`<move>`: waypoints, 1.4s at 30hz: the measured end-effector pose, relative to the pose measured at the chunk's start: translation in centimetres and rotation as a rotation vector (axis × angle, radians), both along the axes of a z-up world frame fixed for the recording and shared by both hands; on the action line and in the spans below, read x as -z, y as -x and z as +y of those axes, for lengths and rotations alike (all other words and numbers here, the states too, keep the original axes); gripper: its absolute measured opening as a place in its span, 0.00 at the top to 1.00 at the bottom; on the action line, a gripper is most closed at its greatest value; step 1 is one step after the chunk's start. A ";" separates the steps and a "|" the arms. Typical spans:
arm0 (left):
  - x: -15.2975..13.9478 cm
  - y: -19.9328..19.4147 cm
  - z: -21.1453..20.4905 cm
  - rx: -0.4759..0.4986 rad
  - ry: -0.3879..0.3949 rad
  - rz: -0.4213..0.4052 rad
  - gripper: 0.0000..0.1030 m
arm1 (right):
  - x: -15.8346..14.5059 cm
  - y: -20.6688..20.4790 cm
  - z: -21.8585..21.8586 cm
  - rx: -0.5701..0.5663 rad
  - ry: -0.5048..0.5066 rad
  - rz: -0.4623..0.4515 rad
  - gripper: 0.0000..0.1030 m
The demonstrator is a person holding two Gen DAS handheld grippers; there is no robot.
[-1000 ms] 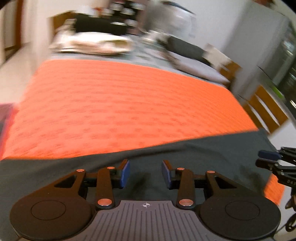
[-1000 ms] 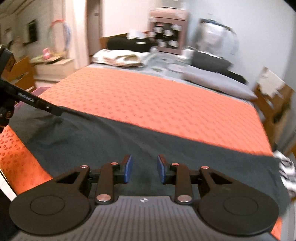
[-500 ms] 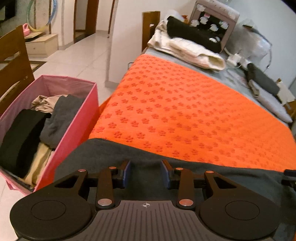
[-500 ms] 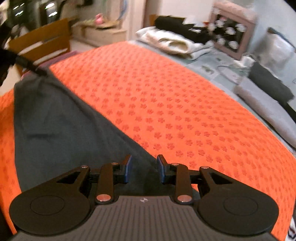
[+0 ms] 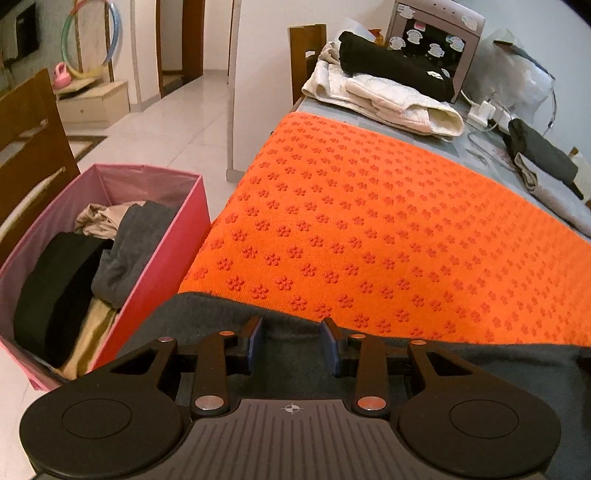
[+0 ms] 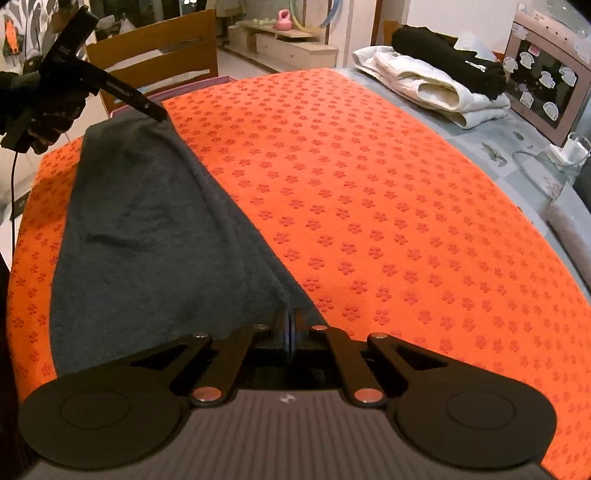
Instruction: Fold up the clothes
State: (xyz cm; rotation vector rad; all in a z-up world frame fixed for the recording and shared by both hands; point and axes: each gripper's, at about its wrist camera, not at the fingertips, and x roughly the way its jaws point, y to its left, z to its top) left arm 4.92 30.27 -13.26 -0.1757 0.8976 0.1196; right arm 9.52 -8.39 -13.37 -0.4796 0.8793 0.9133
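A dark grey garment (image 6: 147,240) lies along the near left side of the orange flower-patterned mat (image 6: 369,192). My right gripper (image 6: 291,332) is shut on the garment's folded edge at its near end. In the left wrist view the same garment (image 5: 295,369) lies beneath my left gripper (image 5: 291,343), whose fingers stand open over the cloth's edge. Seen from the right wrist, the left gripper (image 6: 157,114) touches the garment's far corner, held by a gloved hand (image 6: 44,110).
A pink fabric box (image 5: 177,251) with several bundled clothes stands on the floor left of the table. Folded white and black clothes (image 5: 388,96) lie at the mat's far end beside a grey appliance (image 5: 436,33). A wooden chair (image 6: 155,55) stands behind the table.
My right gripper went from open to shut on the garment's edge. The left gripper stayed open; its view swung left from the mat to the pink box, then edged closer.
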 end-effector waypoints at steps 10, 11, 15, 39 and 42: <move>-0.1 0.0 0.2 -0.016 0.003 -0.015 0.64 | 0.1 0.1 -1.8 0.124 0.003 -0.058 0.64; -0.2 0.1 0.3 -0.020 0.008 -0.019 0.64 | -0.1 0.2 -2.2 0.151 0.002 -0.063 0.64; -1.8 0.6 -0.4 0.011 0.002 -0.050 0.64 | -1.4 1.4 -4.2 0.320 -0.031 -0.062 0.62; -7.8 11.4 -28.3 0.081 -0.039 -0.166 0.52 | -8.3 11.8 -25.9 0.323 -0.146 -0.103 0.46; -7.9 12.3 -31.8 0.084 -0.037 -0.199 0.44 | -8.9 11.8 -28.3 0.270 -0.153 -0.093 0.44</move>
